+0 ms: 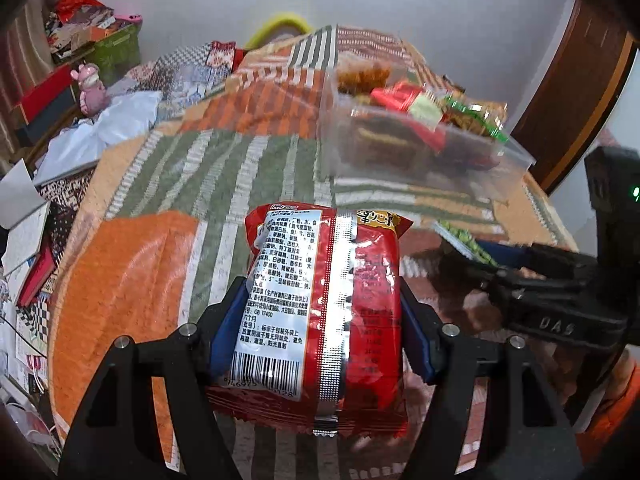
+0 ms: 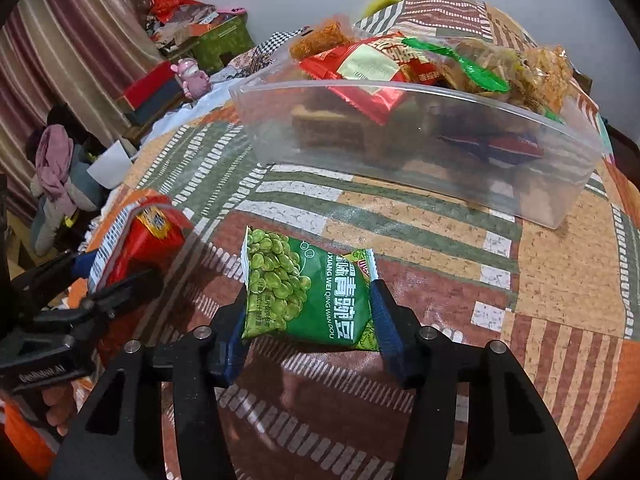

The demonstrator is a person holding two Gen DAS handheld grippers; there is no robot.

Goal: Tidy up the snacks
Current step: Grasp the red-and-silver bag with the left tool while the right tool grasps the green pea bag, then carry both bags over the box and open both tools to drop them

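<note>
A red instant-noodle style snack packet [image 1: 320, 300] with a white label and barcode is squeezed between the blue pads of my left gripper [image 1: 322, 292], raised above the patchwork cloth. My right gripper [image 2: 310, 300] is shut on a green pea packet [image 2: 312, 292], its pads pressing both side edges just above the cloth. Beyond both stands a clear plastic container [image 2: 400, 140] holding several snack packets, red, green and orange. In the right wrist view the left gripper [image 2: 100, 276] shows at the left with the red packet [image 2: 140, 240].
The table wears a patchwork cloth [image 1: 132, 272] in orange, green and brown. A pink toy [image 1: 90, 88], a green box [image 1: 116, 48] and loose papers [image 1: 24, 220] crowd the left side beyond the table edge. A wooden door [image 1: 580, 80] stands at the right.
</note>
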